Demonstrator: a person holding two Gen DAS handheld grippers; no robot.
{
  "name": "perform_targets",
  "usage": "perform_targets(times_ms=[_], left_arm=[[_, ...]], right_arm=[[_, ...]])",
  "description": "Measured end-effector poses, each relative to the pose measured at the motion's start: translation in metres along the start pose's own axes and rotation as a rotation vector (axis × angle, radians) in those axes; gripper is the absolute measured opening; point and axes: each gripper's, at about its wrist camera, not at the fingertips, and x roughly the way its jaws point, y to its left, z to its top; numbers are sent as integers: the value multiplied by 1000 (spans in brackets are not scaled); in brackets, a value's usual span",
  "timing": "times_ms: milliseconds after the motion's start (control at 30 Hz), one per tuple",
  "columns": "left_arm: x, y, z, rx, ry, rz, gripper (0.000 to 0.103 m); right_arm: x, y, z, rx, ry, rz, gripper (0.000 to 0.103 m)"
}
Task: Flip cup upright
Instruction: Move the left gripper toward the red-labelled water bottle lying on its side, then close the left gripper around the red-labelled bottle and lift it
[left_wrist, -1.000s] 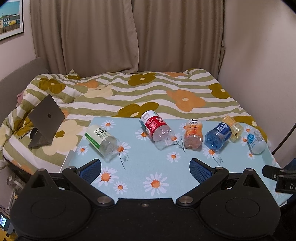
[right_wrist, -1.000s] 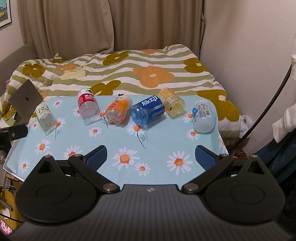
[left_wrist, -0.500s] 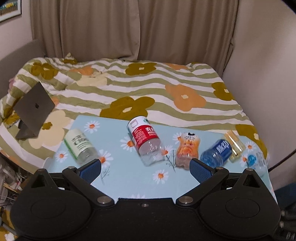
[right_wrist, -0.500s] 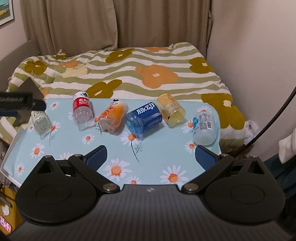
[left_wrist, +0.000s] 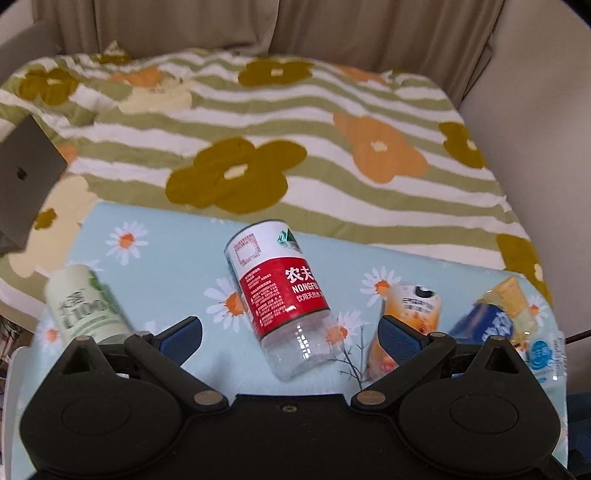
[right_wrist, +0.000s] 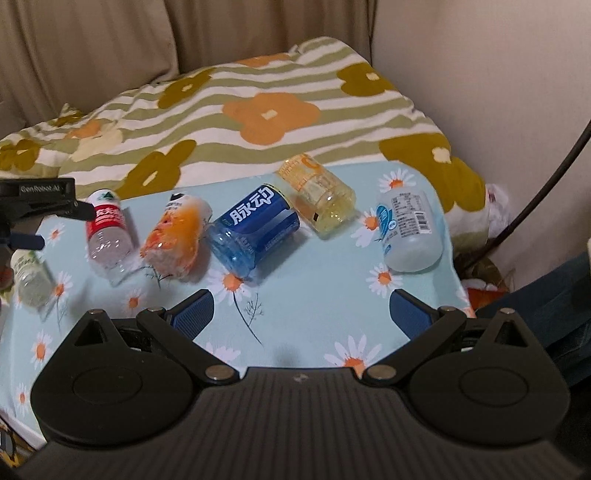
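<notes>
Six cut-bottle cups lie on their sides across the daisy-print table (right_wrist: 295, 295), none upright yet. Red-label cup (left_wrist: 280, 291) sits dead ahead at 12 o'clock of the left hand-held gripper (left_wrist: 291, 332), jaws wide and holding nothing, blue pads flanking its clear end. Best move, I'd guess: drop lower, centre the jaws on the labelled body rather than the thin clear end, close gently, then rotate to stand it; thin plastic may squash or roll. Green-label cup (left_wrist: 86, 304) at 9 o'clock, orange cup (left_wrist: 410, 325) at 3 o'clock, close enough to bump. Right hand-held gripper (right_wrist: 301, 314) also wide and empty, blue cup (right_wrist: 255, 229) at its 11 o'clock, yellow cup (right_wrist: 317, 192) and pale cup (right_wrist: 408, 229) beyond. Flowered bed (right_wrist: 258, 107) behind.
</notes>
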Motion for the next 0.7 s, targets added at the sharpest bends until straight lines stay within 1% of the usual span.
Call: perform_targets(times_ms=[100, 200, 300, 367, 400, 433, 467, 533, 700], left_arm=[[23, 1, 5, -9, 48, -10, 100], [40, 3, 7, -19, 84, -20, 96], [51, 5, 8, -28, 100, -28, 96], [55, 5, 9, -33, 102, -34, 93], [56, 6, 9, -35, 105, -37, 88], [58, 6, 10, -37, 110, -40, 79], [60, 7, 10, -40, 116, -45, 76], [61, 8, 9, -43, 116, -51, 76], [57, 6, 7, -18, 109, -39, 75]], right_arm=[[15, 4, 3, 14, 24, -13, 103], [27, 7, 4, 21, 49, -29, 103], [33, 9, 5, 27, 64, -38, 103], [35, 10, 5, 28, 66, -43, 103], [35, 10, 5, 28, 66, -45, 103], [36, 11, 5, 29, 68, -47, 103], [36, 11, 5, 29, 70, -49, 103], [36, 11, 4, 31, 71, -49, 103], [34, 12, 2, 34, 64, -47, 103]])
